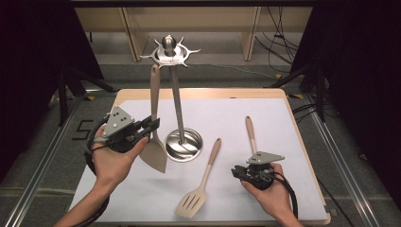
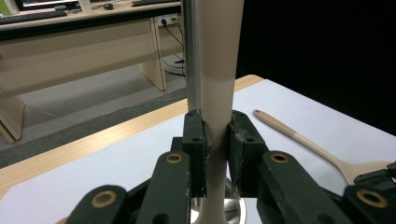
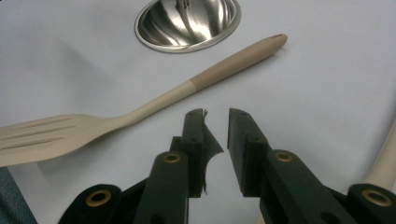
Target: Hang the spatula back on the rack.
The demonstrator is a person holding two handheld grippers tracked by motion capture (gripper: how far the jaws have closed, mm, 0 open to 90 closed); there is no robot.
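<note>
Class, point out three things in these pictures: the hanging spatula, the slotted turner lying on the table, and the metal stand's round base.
Spatula (image 1: 155, 152), high view, on its flat blade.
Slotted turner (image 3: 42, 136), right gripper view, on its slotted head.
Stand base (image 1: 195, 147), high view, on the rim.

Black two-piece fingers (image 2: 240, 140) with brass-ringed pivots, grey three-cornered top plates, trailing black cables, bare forearms
</note>
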